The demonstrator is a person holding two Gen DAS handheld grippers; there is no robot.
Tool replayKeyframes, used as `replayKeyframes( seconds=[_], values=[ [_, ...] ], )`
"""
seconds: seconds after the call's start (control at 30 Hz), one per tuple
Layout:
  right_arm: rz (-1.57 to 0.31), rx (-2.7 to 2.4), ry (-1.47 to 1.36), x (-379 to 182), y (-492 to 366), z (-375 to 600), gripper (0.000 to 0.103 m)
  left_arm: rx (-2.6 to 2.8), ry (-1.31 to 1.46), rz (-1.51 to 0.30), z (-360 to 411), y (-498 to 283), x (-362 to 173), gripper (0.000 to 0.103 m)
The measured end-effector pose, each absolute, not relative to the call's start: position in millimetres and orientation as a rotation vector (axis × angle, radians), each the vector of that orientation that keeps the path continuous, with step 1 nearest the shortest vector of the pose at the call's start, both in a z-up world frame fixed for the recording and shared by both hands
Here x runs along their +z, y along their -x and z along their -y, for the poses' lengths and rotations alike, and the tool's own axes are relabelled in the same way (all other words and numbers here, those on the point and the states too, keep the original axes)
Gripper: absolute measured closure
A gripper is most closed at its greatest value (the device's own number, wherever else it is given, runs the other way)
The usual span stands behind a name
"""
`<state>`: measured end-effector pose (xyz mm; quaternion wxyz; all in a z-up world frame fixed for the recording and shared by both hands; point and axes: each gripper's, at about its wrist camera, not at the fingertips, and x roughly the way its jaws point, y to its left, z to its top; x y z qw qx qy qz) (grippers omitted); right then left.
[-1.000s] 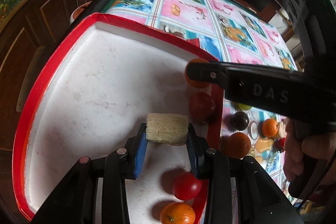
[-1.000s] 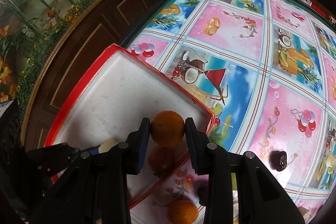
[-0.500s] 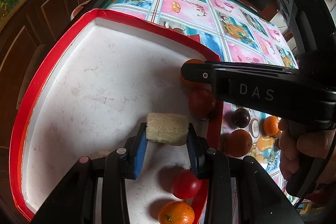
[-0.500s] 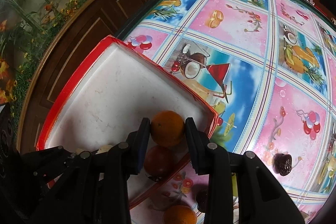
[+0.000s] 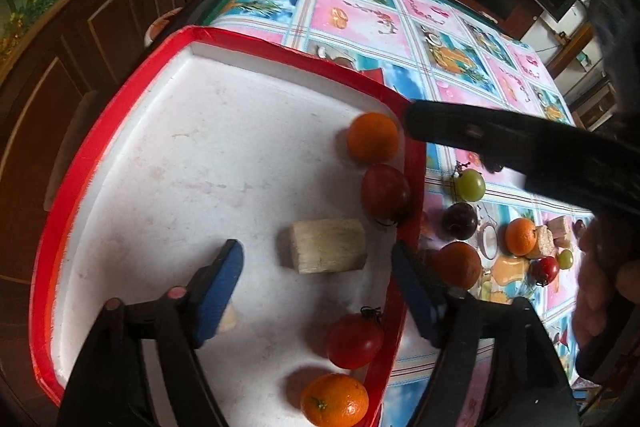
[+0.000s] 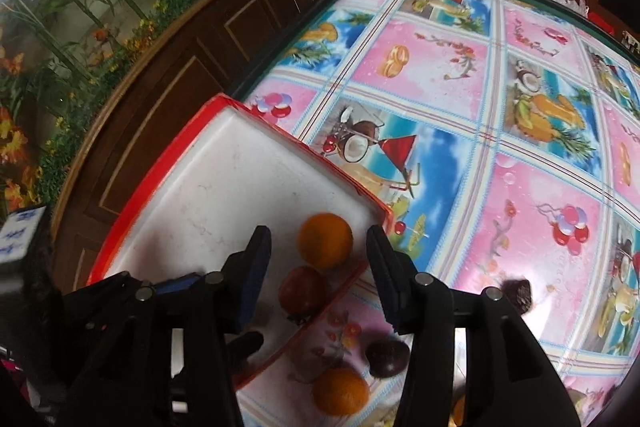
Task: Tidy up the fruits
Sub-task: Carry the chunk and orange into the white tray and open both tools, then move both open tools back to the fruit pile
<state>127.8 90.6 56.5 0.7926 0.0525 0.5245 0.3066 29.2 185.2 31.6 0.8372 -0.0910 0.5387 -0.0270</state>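
Note:
A red-rimmed white tray [image 5: 120,115] lies at the table's left end. My left gripper [image 5: 316,263] is open over it, and a pale sugarcane piece [image 5: 328,246] lies free on the tray between the jaws. My right gripper [image 6: 318,247] is open around an orange [image 6: 326,239] resting in the tray's far right corner; this orange shows in the left wrist view too [image 5: 373,137]. A dark red tomato [image 5: 385,191] sits beside it. A red tomato [image 5: 354,341] and another orange [image 5: 334,401] lie near the tray's front right edge.
On the patterned tablecloth [image 6: 480,107] right of the tray lie a green grape [image 5: 471,185], a dark plum [image 5: 460,219], oranges [image 5: 458,264], a small tomato [image 5: 545,269] and cane pieces [image 5: 545,241]. A wooden cabinet [image 6: 180,39] borders the table's left side.
Both grippers have opened. The left one let go of the sugarcane piece and the right one let go of the orange; both pieces now rest on the tray.

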Motion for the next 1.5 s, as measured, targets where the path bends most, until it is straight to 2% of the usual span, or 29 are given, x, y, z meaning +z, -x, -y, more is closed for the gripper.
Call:
replayKeyframes(
  seconds=[0.1,0.2,0.63,0.77,1.17,1.5],
  values=[
    [-1.102,0.655,-0.127,63.2,-118.1,-75.7,0.033,-0.028,0.176,-1.137,-185.1,-27.1,34.3,0.024],
    [-1.102,0.641,-0.153,63.2,-108.9,-59.4,0.027,-0.014,0.167,-1.137,-183.0,-24.7,36.3,0.023],
    [-1.143,0.546,-0.199,45.5,-63.7,10.2,0.022,-0.049,0.125,-1.091,-153.7,-7.0,58.4,0.021],
    [-1.126,0.501,-0.206,47.3,-45.8,39.5,0.016,-0.072,0.152,-1.084,-147.4,3.5,62.4,0.021],
    [-1.159,0.346,-0.264,27.7,6.9,114.0,0.016,-0.191,0.128,-1.117,-95.7,9.6,55.1,0.020],
    [-1.141,0.247,-0.326,22.3,16.7,152.5,0.016,-0.359,-0.090,-1.142,-35.5,-11.3,39.1,0.021]
  ],
)
